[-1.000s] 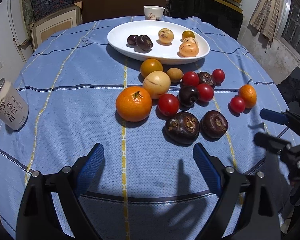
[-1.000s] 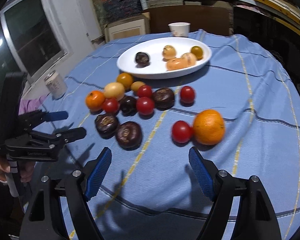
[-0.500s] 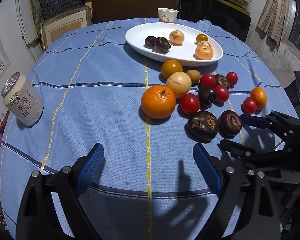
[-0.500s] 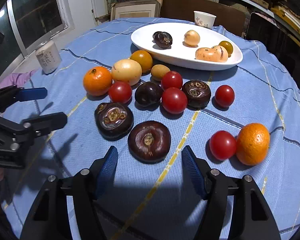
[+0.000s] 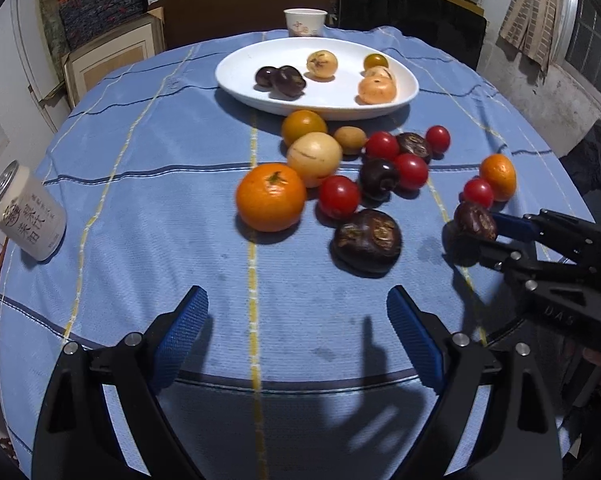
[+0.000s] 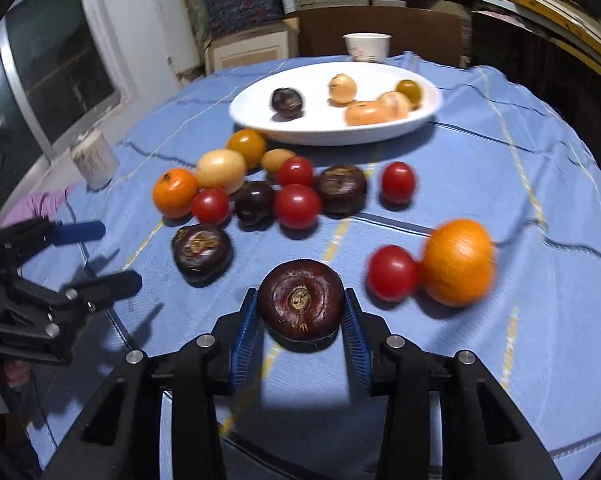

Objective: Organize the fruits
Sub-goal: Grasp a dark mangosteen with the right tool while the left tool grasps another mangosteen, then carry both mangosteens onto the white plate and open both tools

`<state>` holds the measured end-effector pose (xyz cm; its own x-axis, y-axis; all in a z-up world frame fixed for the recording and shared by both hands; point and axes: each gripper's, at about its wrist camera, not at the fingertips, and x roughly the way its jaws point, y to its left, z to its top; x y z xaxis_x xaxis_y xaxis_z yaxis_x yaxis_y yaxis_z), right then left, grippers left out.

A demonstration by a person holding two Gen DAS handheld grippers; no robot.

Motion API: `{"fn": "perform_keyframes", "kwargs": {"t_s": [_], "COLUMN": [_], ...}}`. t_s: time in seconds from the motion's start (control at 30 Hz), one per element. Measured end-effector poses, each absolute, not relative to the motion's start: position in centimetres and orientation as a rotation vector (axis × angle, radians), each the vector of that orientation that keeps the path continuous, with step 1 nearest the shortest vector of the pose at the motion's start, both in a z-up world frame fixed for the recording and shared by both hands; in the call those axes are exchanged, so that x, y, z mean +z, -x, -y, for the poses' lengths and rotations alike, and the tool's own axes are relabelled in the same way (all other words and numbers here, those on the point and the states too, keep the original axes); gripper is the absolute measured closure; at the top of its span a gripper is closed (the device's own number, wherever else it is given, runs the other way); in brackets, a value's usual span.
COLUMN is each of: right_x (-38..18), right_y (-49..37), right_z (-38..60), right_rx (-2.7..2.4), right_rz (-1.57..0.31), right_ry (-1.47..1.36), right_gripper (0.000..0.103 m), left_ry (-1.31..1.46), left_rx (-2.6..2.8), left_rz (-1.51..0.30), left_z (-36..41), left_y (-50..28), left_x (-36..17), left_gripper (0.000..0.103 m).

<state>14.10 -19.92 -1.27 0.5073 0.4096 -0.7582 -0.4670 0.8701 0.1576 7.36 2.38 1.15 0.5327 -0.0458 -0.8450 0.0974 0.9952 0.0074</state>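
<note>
- Centrally, a white oval ceramic plate point(image 5: 404, 98) sits toward the far side of a round desk covered in a blue cloth with yellow and dark stripes point(image 5: 140, 208); it holds two dark purple fruits, a pale yellow fruit, a small olive-yellow fruit and two peach-coloured fruits lying against each other.
- Beyond the plate, a white paper cup point(image 5: 304, 22) stands at the desk's far edge.
- Loose fruit clusters just in front of the plate: a large orange mandarin point(image 5: 270, 196), a pale yellow round fruit point(image 5: 314, 159), red cherry tomatoes and dark brown, flattened fruits, among them one wrinkled piece point(image 5: 366, 239) lying nearest the viewer.
- Off to the right, a second orange mandarin point(image 6: 457, 261) touches a single red tomato point(image 6: 392, 272), apart from the main group.
- Right tool point(image 6: 300, 316): its blue-padded jaws are closing on a dark maroon, flattened round fruit point(image 6: 301, 298), the pads against both its sides, near the desk's right edge.
- Left tool point(image 5: 296, 334): jaws wide, nothing between them, over bare cloth in front of the fruit.
- A white drink can with dark lettering point(image 5: 26, 216) stands at the left edge; open cloth stretches between it and the fruit.
</note>
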Motion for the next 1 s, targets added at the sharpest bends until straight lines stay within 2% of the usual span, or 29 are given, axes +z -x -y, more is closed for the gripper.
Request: {"fn": "perform_keyframes", "kwargs": {"t_s": [0.37, 0.4, 0.47, 0.5, 0.77, 0.87, 1.0], "right_x": [-1.4, -1.4, -1.4, -1.3, -1.6, -1.7, -1.8], "right_y": [-13.5, -13.5, -13.5, -13.5, -13.5, -13.6, -13.6], "right_z": [23.7, 23.8, 24.0, 24.0, 24.0, 24.0, 23.8], "right_rx": [0.564, 0.566, 0.581, 0.585, 0.602, 0.596, 0.585], "right_rz": [-0.876, -0.877, -0.874, -0.870, -0.878, -0.886, -0.892], "right_ry": [-0.046, -0.051, -0.070, -0.072, -0.074, -0.075, -0.065], "right_gripper": [0.060, 0.060, 0.060, 0.060, 0.060, 0.060, 0.060], "left_ry": [-0.053, -0.045, -0.036, -0.030, -0.068, -0.069, -0.056], "left_rx": [-0.115, -0.120, -0.137, -0.139, -0.124, -0.113, -0.126], "left_rz": [-1.034, -1.039, -1.054, -1.067, -1.052, -1.045, -1.051], "left_z": [1.3, 1.5, 1.7, 1.8, 2.6, 2.5, 2.0], "left_y": [-9.2, -9.4, -9.8, -10.1, -11.3, -11.6, -11.3], "left_x": [0.1, -0.1, -0.5, -0.8, -1.0, -0.9, -0.8], "left_gripper": [0.015, 0.017, 0.037, 0.042, 0.042, 0.055, 0.056]}}
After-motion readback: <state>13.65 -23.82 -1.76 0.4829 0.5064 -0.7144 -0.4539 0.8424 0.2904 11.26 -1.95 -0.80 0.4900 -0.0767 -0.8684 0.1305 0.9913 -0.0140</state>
